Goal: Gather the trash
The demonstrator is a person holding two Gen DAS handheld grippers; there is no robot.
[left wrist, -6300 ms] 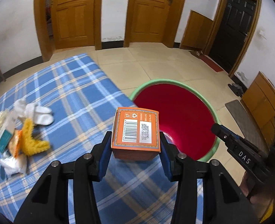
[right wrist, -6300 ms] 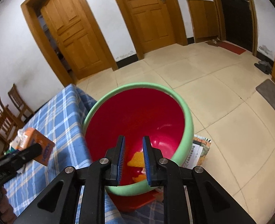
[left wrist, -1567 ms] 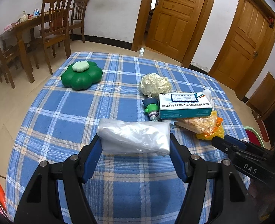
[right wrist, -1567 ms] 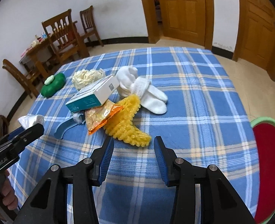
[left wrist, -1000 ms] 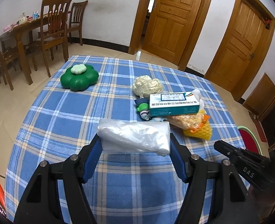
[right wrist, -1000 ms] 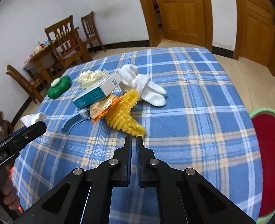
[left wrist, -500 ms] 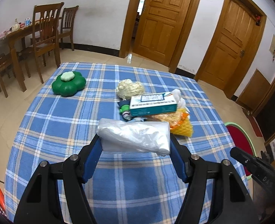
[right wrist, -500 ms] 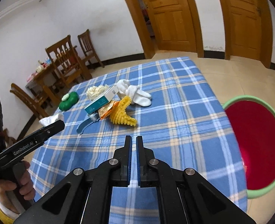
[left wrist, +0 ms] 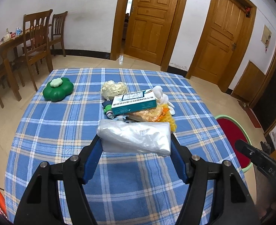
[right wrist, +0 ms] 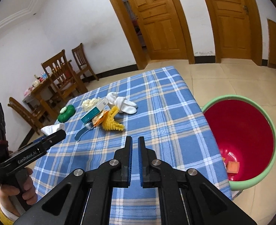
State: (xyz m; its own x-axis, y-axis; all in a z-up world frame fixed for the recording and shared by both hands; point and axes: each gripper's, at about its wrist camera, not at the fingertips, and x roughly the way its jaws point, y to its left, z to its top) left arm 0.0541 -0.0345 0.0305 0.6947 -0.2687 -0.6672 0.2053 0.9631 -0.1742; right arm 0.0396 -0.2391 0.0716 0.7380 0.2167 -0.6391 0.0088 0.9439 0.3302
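Left hand-held gripper clamps plastic bag; right hand-held gripper closed, empty.

Table under blue plaid cloth. On it: green flower-shaped case, cream crumpled wad, white socks, yellow ridged piece.

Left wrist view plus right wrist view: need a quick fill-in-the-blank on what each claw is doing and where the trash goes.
1. The left claw is shut on a crumpled clear ____.
2. The right claw is shut and holds ____.
3. The bin beside the table has a green rim and a ____ inside.
4. On the checked cloth, the teal and white box lies on the pile, and the white socks lie ____ the bin.

Missing words: plastic bag; nothing; red; outside
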